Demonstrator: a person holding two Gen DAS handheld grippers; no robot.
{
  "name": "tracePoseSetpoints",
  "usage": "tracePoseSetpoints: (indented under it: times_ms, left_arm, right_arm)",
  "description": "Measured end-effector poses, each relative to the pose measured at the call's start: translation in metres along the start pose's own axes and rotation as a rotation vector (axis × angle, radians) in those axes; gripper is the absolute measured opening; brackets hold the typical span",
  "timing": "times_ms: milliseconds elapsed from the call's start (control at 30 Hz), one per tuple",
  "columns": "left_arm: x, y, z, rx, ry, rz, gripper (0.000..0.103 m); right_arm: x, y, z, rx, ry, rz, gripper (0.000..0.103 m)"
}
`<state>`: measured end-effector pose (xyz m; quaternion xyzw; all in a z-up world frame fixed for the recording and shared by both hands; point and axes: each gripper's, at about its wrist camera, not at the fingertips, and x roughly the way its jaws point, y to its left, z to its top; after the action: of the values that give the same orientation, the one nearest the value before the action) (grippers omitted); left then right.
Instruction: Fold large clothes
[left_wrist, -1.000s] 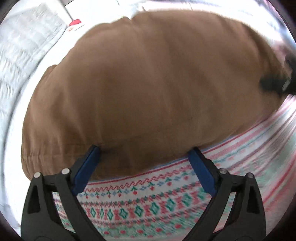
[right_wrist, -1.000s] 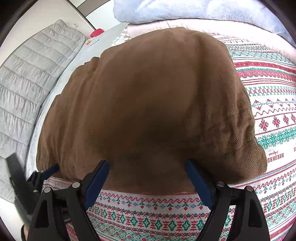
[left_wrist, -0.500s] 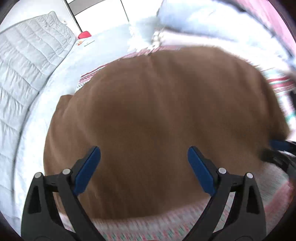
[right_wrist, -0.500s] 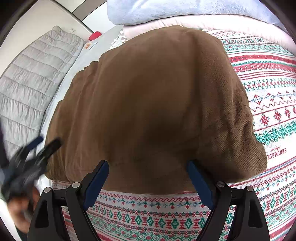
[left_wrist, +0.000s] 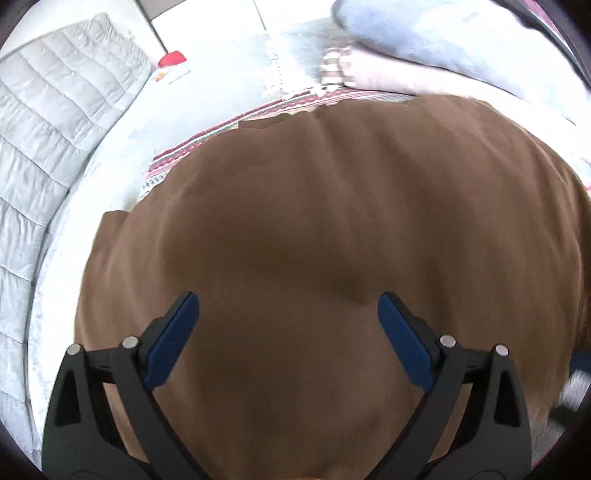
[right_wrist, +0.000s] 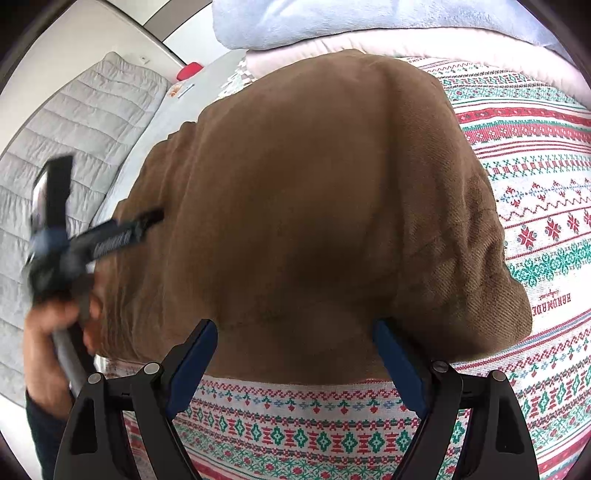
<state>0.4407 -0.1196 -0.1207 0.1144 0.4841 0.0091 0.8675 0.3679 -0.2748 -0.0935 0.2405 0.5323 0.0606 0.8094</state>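
In the left wrist view, the left gripper (left_wrist: 286, 319) has its jaws spread wide with nothing between them, poised over the middle of a brown garment (left_wrist: 332, 229) that fills most of the frame. The garment lies on a patterned blanket (left_wrist: 207, 138) whose red and green bands show only at its far edge; beyond that are a grey quilted cushion (left_wrist: 55, 110), a small red object (left_wrist: 173, 59) and a pale blue pillow (left_wrist: 424, 33). In the right wrist view, the right gripper (right_wrist: 293, 341) is likewise spread wide and holds nothing, its blue pads at the garment's (right_wrist: 314, 192) near edge where it meets the blanket (right_wrist: 535, 184). The garment lies in a rounded heap, wrinkled along its right side. At the left, the left gripper (right_wrist: 110, 236) appears blurred, held in the person's hand (right_wrist: 55, 339) over the garment's left edge.
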Motion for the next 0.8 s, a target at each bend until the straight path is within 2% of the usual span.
tracePoseSetpoints:
  times_ms: [33,67,133,233,367,467,500,567,633,800]
  left_arm:
    - [0.016,-0.001,0.005,0.006,0.026,0.041,0.099]
    - [0.021,-0.008,0.005,0.011,0.038,0.043,0.103]
    - [0.028,-0.009,0.010,0.007,0.043,0.033,0.103]
    - [0.017,-0.003,0.026,0.004,0.020,0.051,0.103]
    - [0.017,0.018,0.060,-0.066,-0.013,0.077,0.103]
    - [0.043,0.019,0.079,-0.081,0.028,0.057,0.103]
    - [0.055,0.015,0.083,-0.068,0.048,0.079,0.103]
    - [0.076,0.009,0.082,-0.053,0.065,0.111,0.103]
    - [0.083,0.013,0.081,-0.094,0.061,0.101,0.103]
    - [0.068,0.016,0.088,-0.069,0.088,0.106,0.103]
  right_arm:
    - [-0.001,-0.001,-0.001,-0.001,0.001,0.001,0.088]
    - [-0.001,-0.001,-0.001,-0.003,0.001,0.000,0.088]
    - [-0.001,0.000,-0.002,-0.011,0.000,-0.007,0.088]
    - [-0.002,0.000,-0.003,-0.014,0.003,-0.011,0.088]
    - [-0.004,-0.003,-0.004,-0.002,0.005,0.002,0.088]
    - [-0.003,-0.003,-0.003,-0.001,0.005,0.002,0.088]
    - [-0.003,-0.003,-0.004,-0.005,0.005,0.000,0.088]
    - [-0.003,-0.003,-0.004,-0.013,0.004,-0.004,0.088]
    - [-0.003,-0.004,-0.005,-0.019,0.003,-0.005,0.088]
    - [-0.002,-0.001,-0.007,-0.036,0.004,-0.021,0.088]
